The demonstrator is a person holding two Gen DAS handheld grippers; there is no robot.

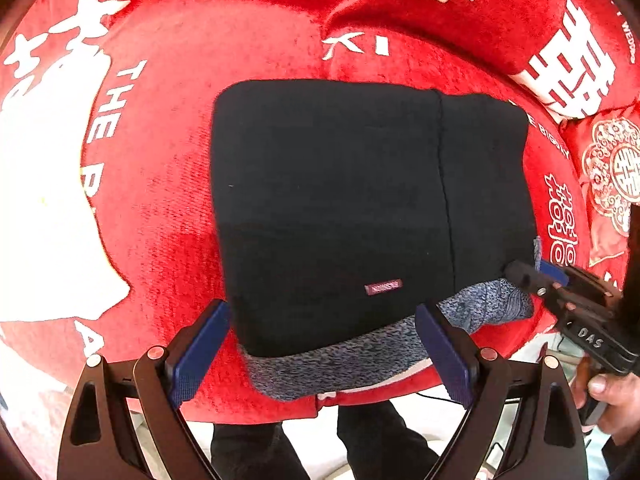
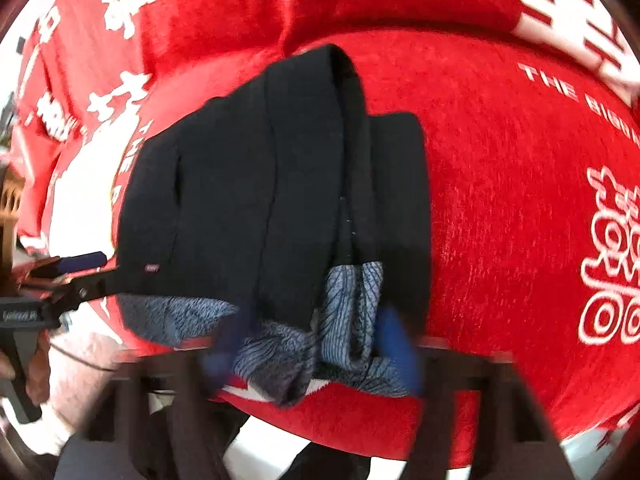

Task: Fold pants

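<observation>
The black pants lie folded into a compact block on the red cushion, with their grey fleece lining showing along the near edge. A small maroon label sits near that edge. My left gripper is open, its blue pads either side of the near edge, holding nothing. My right gripper shows at the right corner of the pants. In the right wrist view the pants lie ahead, and my right gripper is blurred, open, around the grey lining.
The red cushion carries white characters and lettering. A second red cushion stands behind it. An embroidered red pillow is at the right. The person's legs and pale floor are below the near edge.
</observation>
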